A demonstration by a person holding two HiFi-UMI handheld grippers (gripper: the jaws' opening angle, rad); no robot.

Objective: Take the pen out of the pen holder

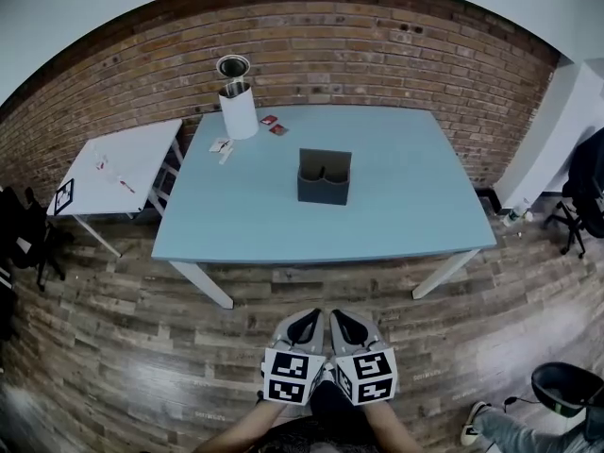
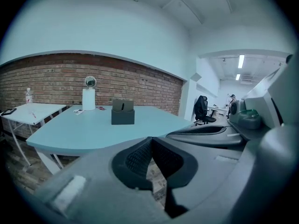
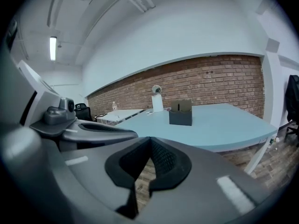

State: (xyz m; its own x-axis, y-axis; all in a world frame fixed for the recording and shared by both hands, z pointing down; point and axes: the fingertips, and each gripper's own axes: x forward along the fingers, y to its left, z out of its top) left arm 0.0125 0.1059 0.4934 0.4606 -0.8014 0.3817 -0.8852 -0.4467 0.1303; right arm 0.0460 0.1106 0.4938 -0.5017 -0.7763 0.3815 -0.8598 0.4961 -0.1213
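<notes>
My left claw [image 1: 304, 327] and right claw [image 1: 345, 327] hang side by side close to my body, each with its ribbed black pads closed tip to tip on nothing. Both are short of the table [image 1: 283, 217], over the plank floor. The holder [image 1: 324, 177] stands straight ahead and well apart from both, mid-table on the smooth pale-blue top, so I judge neither claw nearer. It is a dark, matte, boxy block with two rounded wells and a taller back panel. The pen [image 2: 123, 106] shows only as a thin dark sliver standing upright in it, so the pull should go straight up.
</notes>
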